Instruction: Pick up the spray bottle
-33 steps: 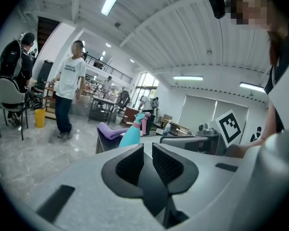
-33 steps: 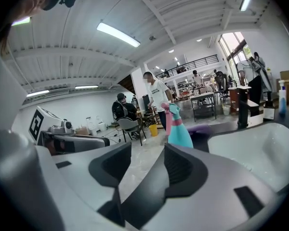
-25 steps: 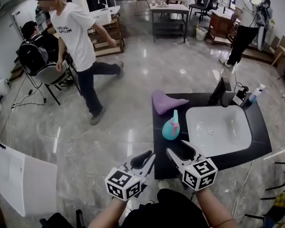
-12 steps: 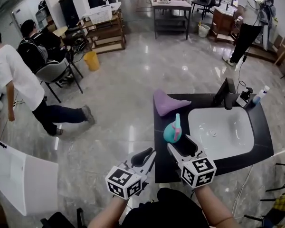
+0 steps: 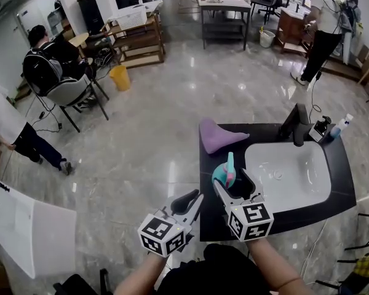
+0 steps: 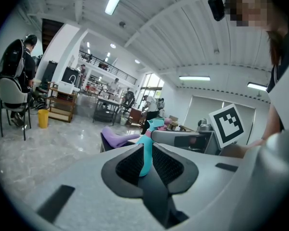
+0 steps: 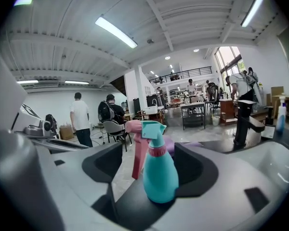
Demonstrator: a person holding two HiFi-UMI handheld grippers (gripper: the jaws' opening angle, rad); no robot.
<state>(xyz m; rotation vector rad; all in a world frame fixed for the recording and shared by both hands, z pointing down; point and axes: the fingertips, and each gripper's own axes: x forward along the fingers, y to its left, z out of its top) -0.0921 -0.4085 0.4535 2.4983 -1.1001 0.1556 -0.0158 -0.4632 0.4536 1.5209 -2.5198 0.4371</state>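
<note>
A black tabletop point(image 5: 264, 134) with a white sink point(image 5: 295, 177) sunk into it is seen from above, with a dark faucet point(image 5: 300, 125) at the far edge and a crumpled purple cloth point(image 5: 216, 137) near the far left corner. The teal spray bottle point(image 5: 225, 172), fitted with a pink trigger, stands upright by the tabletop's left edge, between the cloth and the near edge and just beside the sink's rim. The right hand-held gripper point(image 5: 232, 186) is held level with the bottle. Its jaws have just been opening and are now spread wide, with the bottle's rounded body between them. In the right gripper view a gap is seen on either side of the bottle, so no pad is judged to be pressing on it yet. The left hand-held gripper point(image 5: 190, 200) is held off the tabletop's near left corner. Its jaws are drawn nearly together, only a narrow slit is left, and nothing is held. The step in hand is judged to be the final approach before the grasp. The next move calls for the right jaws to be closed squarely on the bottle's body, below the pink collar, before it is lifted straight up. The rounded plastic could slip or tip if it is gripped off centre.
</note>
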